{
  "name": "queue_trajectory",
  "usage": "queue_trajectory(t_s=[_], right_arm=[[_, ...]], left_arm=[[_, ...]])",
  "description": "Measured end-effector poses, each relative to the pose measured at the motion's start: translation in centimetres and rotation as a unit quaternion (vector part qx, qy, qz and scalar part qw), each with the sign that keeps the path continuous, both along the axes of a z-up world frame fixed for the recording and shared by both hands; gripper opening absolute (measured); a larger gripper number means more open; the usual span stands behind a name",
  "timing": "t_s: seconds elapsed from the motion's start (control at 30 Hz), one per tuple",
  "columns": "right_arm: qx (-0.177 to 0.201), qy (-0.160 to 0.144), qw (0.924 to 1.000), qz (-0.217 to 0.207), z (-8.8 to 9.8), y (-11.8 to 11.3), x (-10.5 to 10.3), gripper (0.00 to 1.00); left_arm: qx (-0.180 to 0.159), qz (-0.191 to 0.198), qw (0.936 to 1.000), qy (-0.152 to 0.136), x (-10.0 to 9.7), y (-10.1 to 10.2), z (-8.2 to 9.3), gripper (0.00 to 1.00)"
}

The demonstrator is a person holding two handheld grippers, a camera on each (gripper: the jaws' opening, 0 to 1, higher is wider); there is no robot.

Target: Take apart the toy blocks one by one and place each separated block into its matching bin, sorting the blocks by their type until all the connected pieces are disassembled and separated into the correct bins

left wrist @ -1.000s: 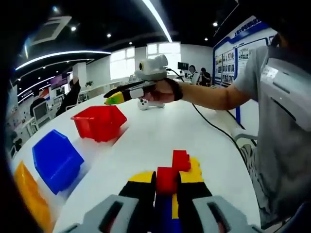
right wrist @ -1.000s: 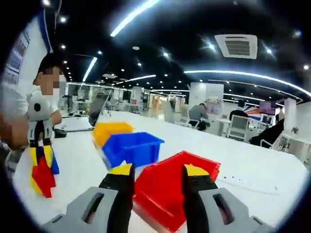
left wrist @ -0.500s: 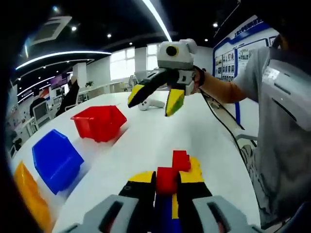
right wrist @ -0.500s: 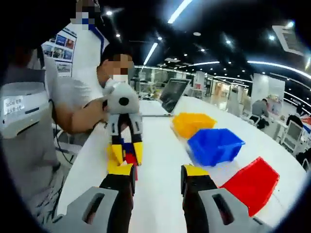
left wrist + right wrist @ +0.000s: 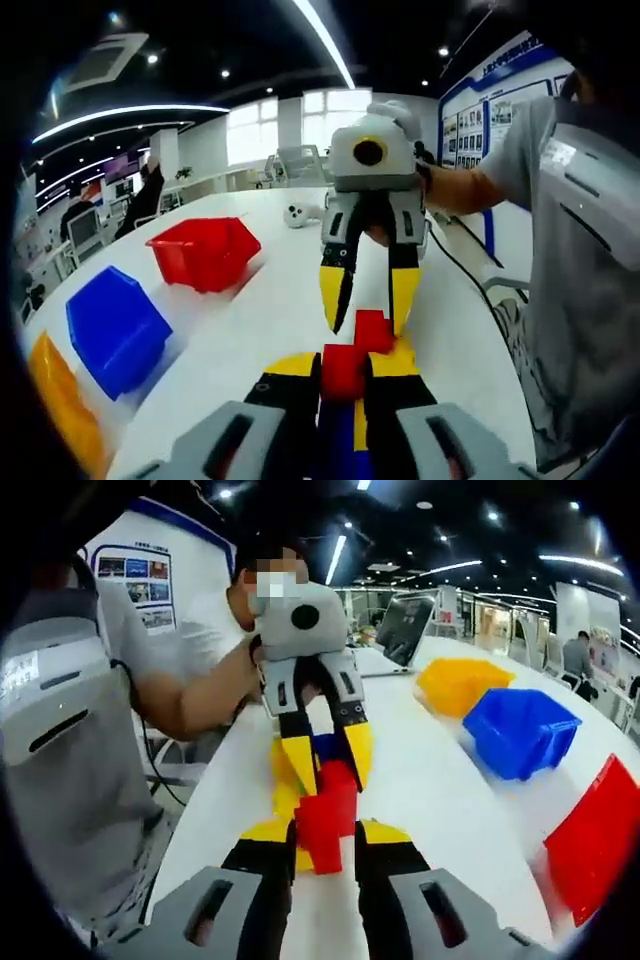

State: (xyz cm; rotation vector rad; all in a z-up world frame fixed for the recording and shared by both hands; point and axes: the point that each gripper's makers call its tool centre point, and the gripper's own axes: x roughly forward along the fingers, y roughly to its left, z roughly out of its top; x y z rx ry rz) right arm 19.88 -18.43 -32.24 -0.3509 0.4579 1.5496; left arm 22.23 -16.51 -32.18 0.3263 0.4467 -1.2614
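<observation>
Toy blocks [image 5: 358, 352], a joined cluster of red, yellow and blue pieces, are sitting clamped between the jaws of the left claw [image 5: 342, 378] above the white desk [image 5: 280, 290]; the right claw [image 5: 367, 300] is reaching in from the far side, its yellow-tipped jaws standing apart on either side of the top red block [image 5: 372, 330]; in the right gripper view that right claw [image 5: 323, 842] is straddling the red block [image 5: 322, 820] while the left claw [image 5: 325, 765] is gripping the cluster [image 5: 310, 780] just beyond; left of the left claw, a red bin [image 5: 205, 250], a blue bin [image 5: 115, 330] and a yellow bin [image 5: 62, 400] are lining the desk.
</observation>
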Motion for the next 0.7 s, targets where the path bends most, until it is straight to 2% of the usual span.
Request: queue_trajectory(t_s=[0.07, 0.13, 0.3, 0.53, 0.7], right_arm=[[-0.002, -0.004, 1.0, 0.008, -0.2, 0.12, -0.35, 0.2], [-0.004, -0.023, 0.9995, 0.019, -0.22, 0.19, -0.34, 0.19], [-0.01, -0.028, 0.9994, 0.018, -0.2, 0.09, -0.25, 0.18], [-0.002, 0.029, 0.9995, -0.008, -0.29, 0.05, -0.06, 0.18], [0.001, 0.058, 0.9979, -0.028, -0.35, 0.05, 0.0, 0.18]], left_arm=[[-0.001, 0.001, 1.0, 0.0, 0.0, -0.02, -0.01, 0.19], [-0.001, 0.0, 1.0, 0.0, -0.04, -0.05, -0.02, 0.19], [-0.004, 0.002, 1.0, -0.001, -0.02, -0.06, -0.01, 0.19], [0.0, 0.002, 1.0, -0.001, -0.07, -0.02, -0.1, 0.19], [0.0, 0.001, 1.0, -0.001, -0.09, 0.0, -0.1, 0.19]])
